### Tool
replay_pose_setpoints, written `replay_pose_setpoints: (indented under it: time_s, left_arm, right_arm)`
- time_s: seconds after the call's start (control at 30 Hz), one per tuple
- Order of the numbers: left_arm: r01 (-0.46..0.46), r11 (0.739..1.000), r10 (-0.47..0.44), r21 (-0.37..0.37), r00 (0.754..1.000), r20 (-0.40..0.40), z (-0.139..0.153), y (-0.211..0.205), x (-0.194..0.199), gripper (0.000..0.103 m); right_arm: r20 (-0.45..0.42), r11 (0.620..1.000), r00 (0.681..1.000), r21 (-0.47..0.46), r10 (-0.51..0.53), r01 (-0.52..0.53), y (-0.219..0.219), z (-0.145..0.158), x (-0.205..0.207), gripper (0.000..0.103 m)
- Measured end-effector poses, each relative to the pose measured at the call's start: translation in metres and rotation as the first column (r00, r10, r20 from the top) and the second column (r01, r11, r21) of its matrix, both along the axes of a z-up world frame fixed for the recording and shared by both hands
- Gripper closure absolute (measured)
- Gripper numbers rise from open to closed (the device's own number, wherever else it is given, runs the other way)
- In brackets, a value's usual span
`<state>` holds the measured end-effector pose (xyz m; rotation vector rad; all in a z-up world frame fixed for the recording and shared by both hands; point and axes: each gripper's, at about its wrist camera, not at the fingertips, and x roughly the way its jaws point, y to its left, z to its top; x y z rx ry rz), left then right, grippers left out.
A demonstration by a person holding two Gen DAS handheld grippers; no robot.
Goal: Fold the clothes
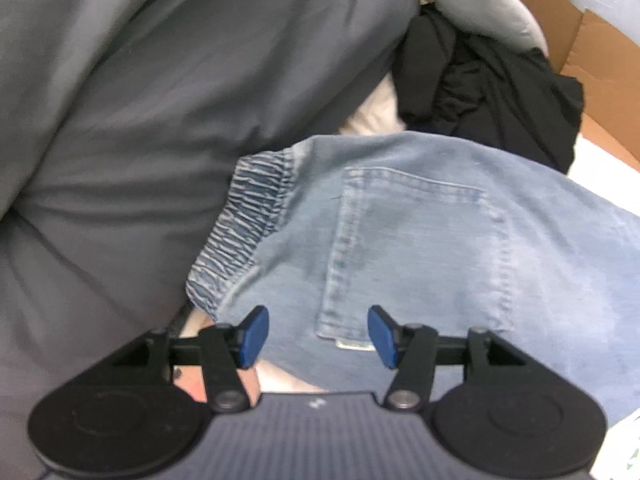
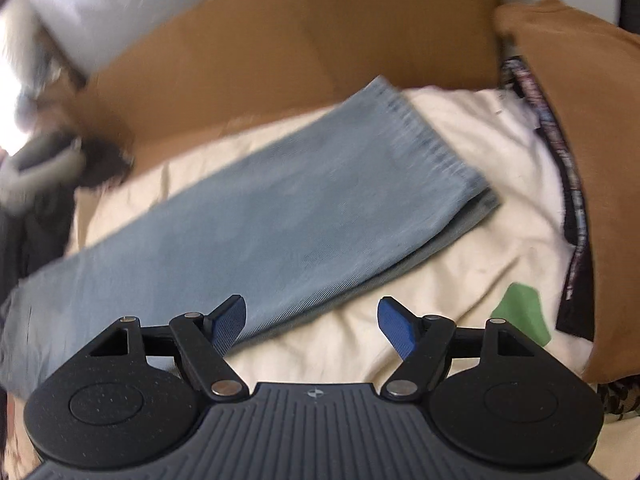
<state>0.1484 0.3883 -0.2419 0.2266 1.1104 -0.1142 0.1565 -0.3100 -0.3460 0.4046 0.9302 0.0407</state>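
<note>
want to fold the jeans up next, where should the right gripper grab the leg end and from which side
Grip the hem of the jeans, pinching both stacked leg layers at the near corner. Come in from the right side over the cream sheet: the legs lie flat, one atop the other, and that edge is open and unobstructed. The right gripper, jaws open, would likely need only a short reach forward.

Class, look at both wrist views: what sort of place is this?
Probably a bedroom or laundry corner at home: jeans lie on a cream sheet, with a grey duvet and a cardboard box beside them.
</note>
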Motion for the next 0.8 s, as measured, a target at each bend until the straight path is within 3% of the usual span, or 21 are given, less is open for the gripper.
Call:
replay_pose_setpoints:
  time_s: [0.17, 0.27, 0.4, 0.53, 0.7, 0.8]
  left_arm:
    - [0.012, 0.999, -0.011, 0.034, 1.000, -0.027, -0.006, -0.021, -0.011, 0.044]
    - [0.039, 0.997, -0.035, 0.067, 0.998, -0.057, -0.016, -0.036, -0.018, 0.044]
    - [0.046, 0.997, -0.042, 0.058, 0.997, -0.065, -0.023, -0.050, -0.026, 0.044]
    - [0.020, 0.999, -0.017, 0.036, 0.997, -0.070, -0.033, -0.056, -0.033, 0.044]
    - [-0.012, 1.000, 0.012, -0.001, 0.998, -0.068, -0.047, -0.062, -0.051, 0.044]
    - [-0.027, 0.999, 0.025, -0.023, 0.997, -0.070, -0.058, -0.065, -0.064, 0.044]
  right_arm:
    - [0.060, 0.993, 0.992, 0.054, -0.107, 0.104, -0.030, -0.021, 0.000, 0.025]
    - [0.052, 0.982, 0.984, 0.086, -0.173, 0.168, -0.046, -0.036, 0.005, 0.026]
    - [0.055, 0.969, 0.975, 0.135, -0.214, 0.205, -0.060, -0.046, 0.011, 0.026]
    - [0.033, 0.954, 0.968, 0.178, -0.249, 0.240, -0.073, -0.057, 0.018, 0.035]
    - [0.016, 0.936, 0.957, 0.214, -0.291, 0.281, -0.087, -0.066, 0.027, 0.039]
    - [-0.002, 0.920, 0.946, 0.233, -0.323, 0.315, -0.092, -0.074, 0.030, 0.050]
